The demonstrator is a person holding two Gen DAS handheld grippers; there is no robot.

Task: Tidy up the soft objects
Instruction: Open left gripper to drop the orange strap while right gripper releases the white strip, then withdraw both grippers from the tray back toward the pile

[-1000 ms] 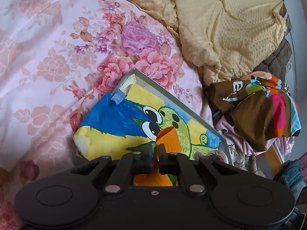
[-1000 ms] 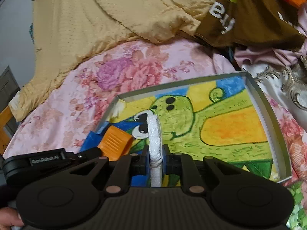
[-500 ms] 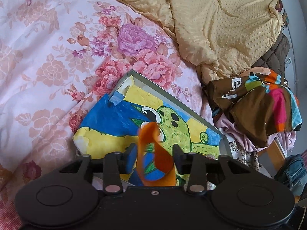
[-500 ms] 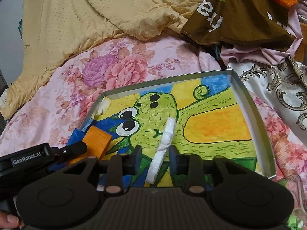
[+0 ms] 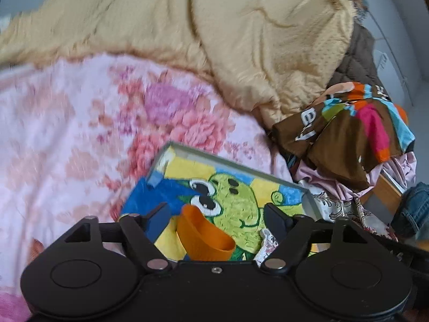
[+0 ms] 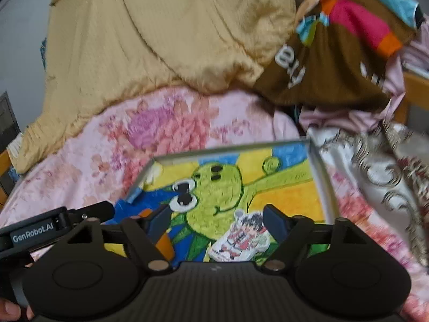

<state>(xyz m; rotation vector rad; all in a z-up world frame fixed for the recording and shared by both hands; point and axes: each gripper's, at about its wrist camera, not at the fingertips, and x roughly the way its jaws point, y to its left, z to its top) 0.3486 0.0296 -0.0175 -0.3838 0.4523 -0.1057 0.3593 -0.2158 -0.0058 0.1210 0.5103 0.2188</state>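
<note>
A shallow grey tray [image 5: 236,159] [image 6: 317,166] lined with a bright frog drawing lies on the floral bedsheet. My left gripper [image 5: 218,214] is open above its near end; a soft orange piece [image 5: 203,234] lies in the tray between the jaws, apart from both. My right gripper [image 6: 217,218] is open; a flat white piece with a cartoon print [image 6: 241,237] lies in the tray between its jaws, untouched. That white piece shows at the tray's near edge in the left wrist view [image 5: 265,244]. The orange piece [image 6: 163,241] and the left gripper body [image 6: 53,228] show left in the right wrist view.
A yellow quilt [image 5: 241,40] [image 6: 161,40] is heaped behind the tray. A brown multicoloured garment [image 5: 348,134] [image 6: 348,40] and pink and patterned cloths [image 6: 375,174] pile up on the right. The floral sheet [image 5: 67,134] spreads left. Denim [image 5: 413,209] lies far right.
Both grippers opened. The orange piece dropped from the left one and the white piece from the right one into the tray. Both grippers have pulled back and up.
</note>
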